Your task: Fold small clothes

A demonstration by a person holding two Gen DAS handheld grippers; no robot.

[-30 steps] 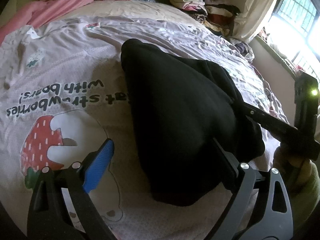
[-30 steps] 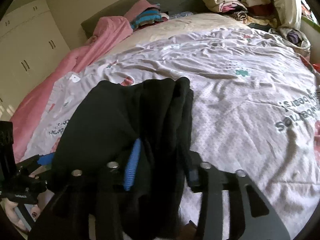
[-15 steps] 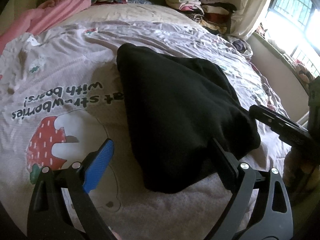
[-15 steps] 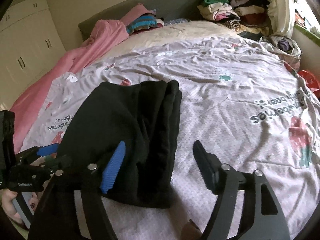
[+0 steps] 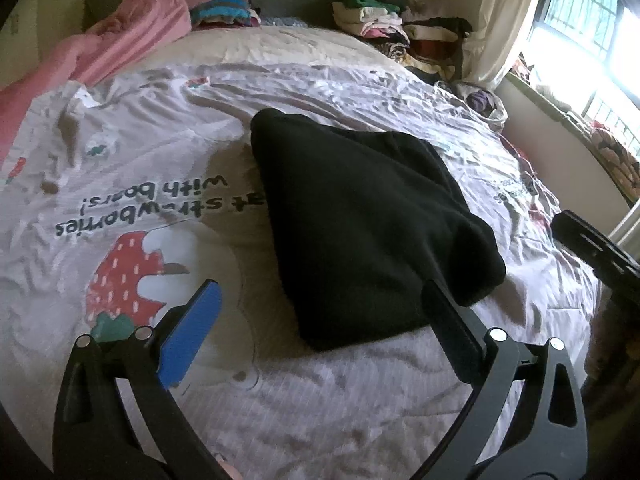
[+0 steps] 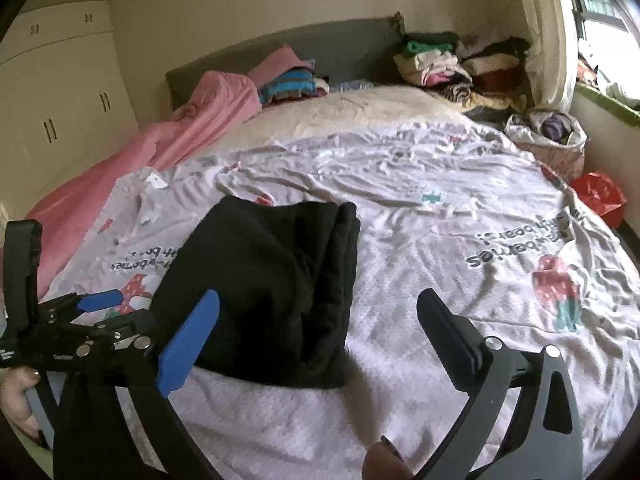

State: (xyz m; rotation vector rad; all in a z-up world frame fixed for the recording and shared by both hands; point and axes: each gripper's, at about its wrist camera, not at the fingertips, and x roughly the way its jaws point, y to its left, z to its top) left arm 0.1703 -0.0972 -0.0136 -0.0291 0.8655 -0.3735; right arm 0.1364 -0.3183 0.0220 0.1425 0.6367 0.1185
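Black garment (image 6: 272, 288) looks folded into a neat-ish bundle now, lying on the bedspread (image 6: 460, 216) just ahead of both grippers. Right gripper (image 6: 320, 320) has just been opening and holds nothing; left gripper (image 5: 324, 312) is spread wide too. Only 1 piece visibly done, with piles of clothes (image 6: 448, 64) far ahead.

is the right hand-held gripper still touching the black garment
Apart. In the right wrist view the right hand-held gripper, its jaws having just opened, stands wide with bedsheet showing between its fingers and the folded black garment.
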